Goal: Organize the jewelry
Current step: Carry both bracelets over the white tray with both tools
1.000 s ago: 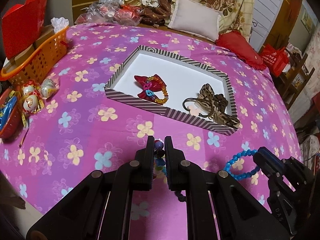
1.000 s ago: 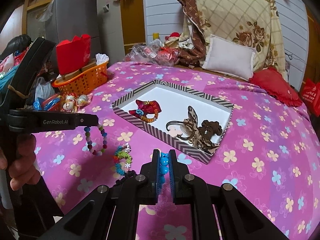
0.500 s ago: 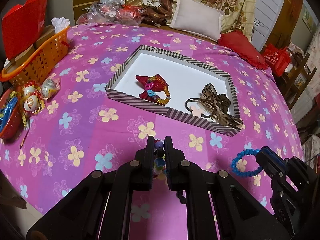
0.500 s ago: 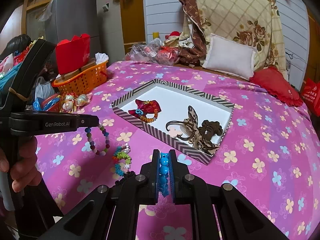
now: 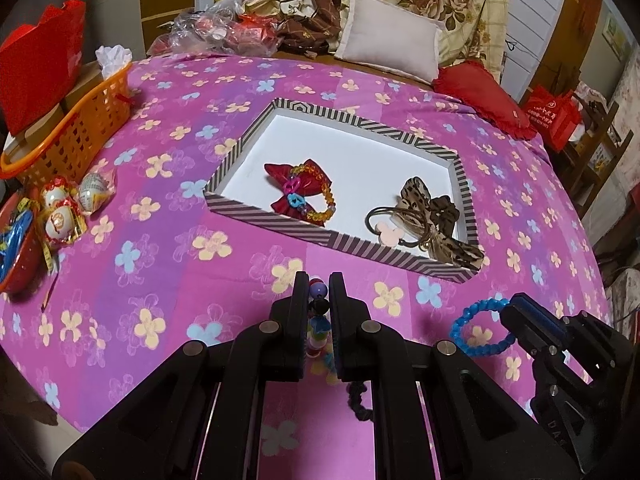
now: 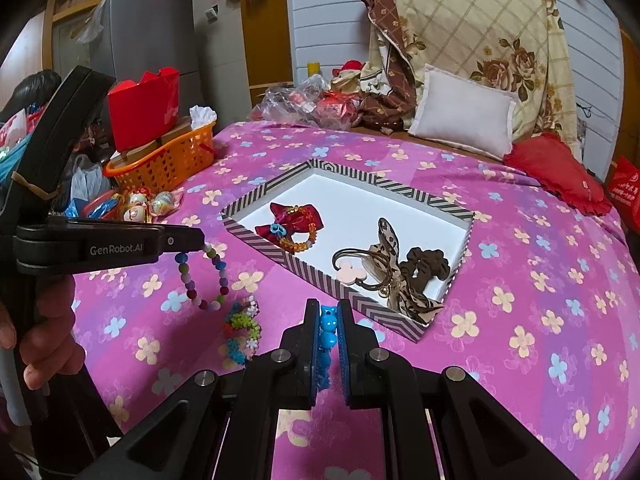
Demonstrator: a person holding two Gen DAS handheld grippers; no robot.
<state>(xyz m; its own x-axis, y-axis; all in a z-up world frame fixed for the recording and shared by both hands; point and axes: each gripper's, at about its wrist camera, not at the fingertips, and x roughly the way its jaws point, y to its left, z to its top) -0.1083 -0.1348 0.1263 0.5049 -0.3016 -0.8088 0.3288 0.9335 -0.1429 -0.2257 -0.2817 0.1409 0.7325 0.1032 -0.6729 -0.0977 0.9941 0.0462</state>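
Two handheld grippers hover above a bed spread with a pink flowered sheet, each carrying a bracelet toward a striped box (image 5: 404, 131) lying near the bed's middle. The left gripper (image 5: 319, 284) is closed to a narrow gap on a multicoloured bead bracelet (image 6: 204, 276), which dangles clear of the sheet. The right gripper (image 6: 329, 312) is likewise pinched on a blue bead bracelet (image 5: 478, 330), its loop hanging free. Inside the box lie a red bow with an amber bracelet (image 5: 301, 194) and, toward the other end, a cluster of brown hair ties (image 5: 420, 222). A flower-bead bracelet (image 6: 242, 334) rests on the sheet near the box's front edge. To place both well, each gripper should probably clear the striped rim, lower over bare white floor, and release only once the beads touch down.
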